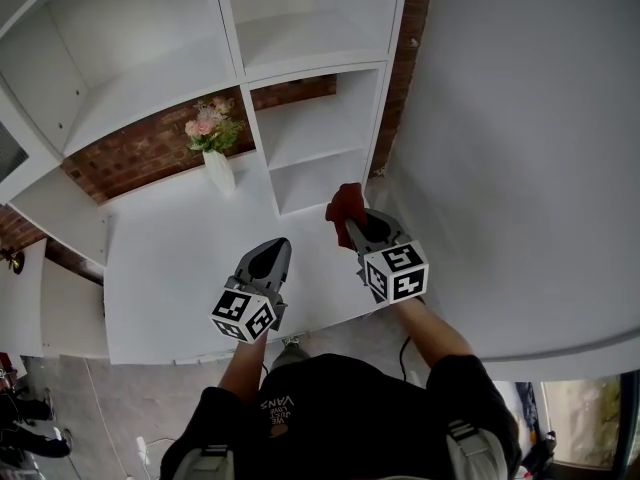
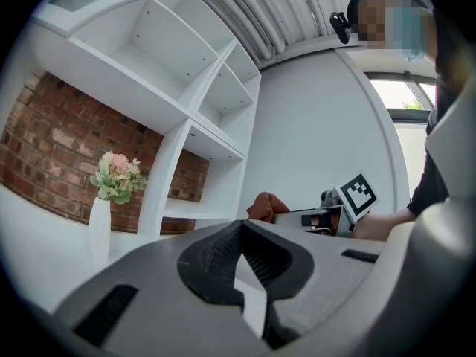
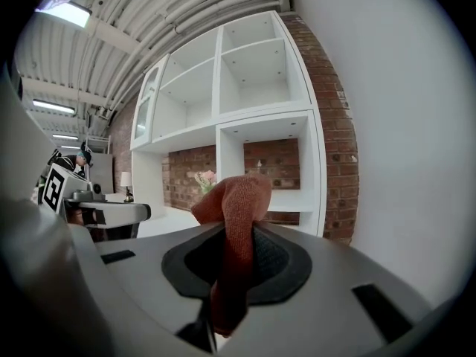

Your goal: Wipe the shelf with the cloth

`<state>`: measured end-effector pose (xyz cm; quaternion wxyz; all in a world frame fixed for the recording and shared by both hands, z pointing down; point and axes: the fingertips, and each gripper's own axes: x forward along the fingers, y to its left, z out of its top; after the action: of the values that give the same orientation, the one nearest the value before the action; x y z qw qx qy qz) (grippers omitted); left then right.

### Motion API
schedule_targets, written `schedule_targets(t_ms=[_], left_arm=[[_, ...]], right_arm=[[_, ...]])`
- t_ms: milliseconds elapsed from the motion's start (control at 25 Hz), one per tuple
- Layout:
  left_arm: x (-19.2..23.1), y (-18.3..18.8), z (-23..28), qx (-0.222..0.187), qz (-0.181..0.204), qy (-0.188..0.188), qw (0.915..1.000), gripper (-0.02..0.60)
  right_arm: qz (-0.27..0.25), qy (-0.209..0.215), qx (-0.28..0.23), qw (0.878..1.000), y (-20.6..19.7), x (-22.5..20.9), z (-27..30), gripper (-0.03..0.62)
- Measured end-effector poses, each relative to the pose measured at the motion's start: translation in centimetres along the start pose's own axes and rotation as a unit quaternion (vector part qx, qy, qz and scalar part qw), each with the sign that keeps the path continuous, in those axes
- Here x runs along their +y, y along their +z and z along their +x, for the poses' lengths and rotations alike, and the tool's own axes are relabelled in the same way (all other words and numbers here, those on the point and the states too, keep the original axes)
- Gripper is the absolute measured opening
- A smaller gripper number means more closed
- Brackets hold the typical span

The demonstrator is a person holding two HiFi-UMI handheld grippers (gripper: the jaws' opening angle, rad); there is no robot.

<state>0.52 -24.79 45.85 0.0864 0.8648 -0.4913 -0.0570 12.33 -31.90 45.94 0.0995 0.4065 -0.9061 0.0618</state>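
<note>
A rust-red cloth (image 1: 346, 203) (image 3: 232, 222) is pinched in my right gripper (image 1: 354, 224) (image 3: 232, 262), whose jaws are shut on it. The cloth bunches above the jaws, in front of the low right cubby of the white shelf unit (image 1: 312, 128) (image 3: 253, 110). My left gripper (image 1: 268, 260) (image 2: 239, 262) hovers over the white counter (image 1: 180, 268), its jaws shut with nothing between them. In the left gripper view the cloth (image 2: 264, 205) and the right gripper (image 2: 327, 216) appear to the right.
A white vase of pink flowers (image 1: 213, 140) (image 2: 110, 192) stands on the counter against the brick wall (image 1: 140, 148). A plain white wall (image 1: 520, 138) rises at the right. The counter's front edge runs just below both grippers.
</note>
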Motion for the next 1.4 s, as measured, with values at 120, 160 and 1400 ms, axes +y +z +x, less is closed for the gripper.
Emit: schedule_targets(t_ms=[120,160,1400], left_arm=[[-0.7,-0.5,-0.6,0.004,-0.001,0.004,1.0,0.006],[-0.8,-0.7,-0.7,0.006,-0.001,0.006,1.0,0.006],[-3.4,-5.9,-3.5,0.044,-0.034,0.009,0.9984,0.006]], right_arm=[[0.009,0.007,0.001,1.0,-1.2,0.8,-1.1,0.057],[0.013,0.008,0.002,1.0,-1.6,1.0,-1.4,0.057],[0.053,0.003,0.055,0.997,-10.5,4.1,-6.7,0.057]])
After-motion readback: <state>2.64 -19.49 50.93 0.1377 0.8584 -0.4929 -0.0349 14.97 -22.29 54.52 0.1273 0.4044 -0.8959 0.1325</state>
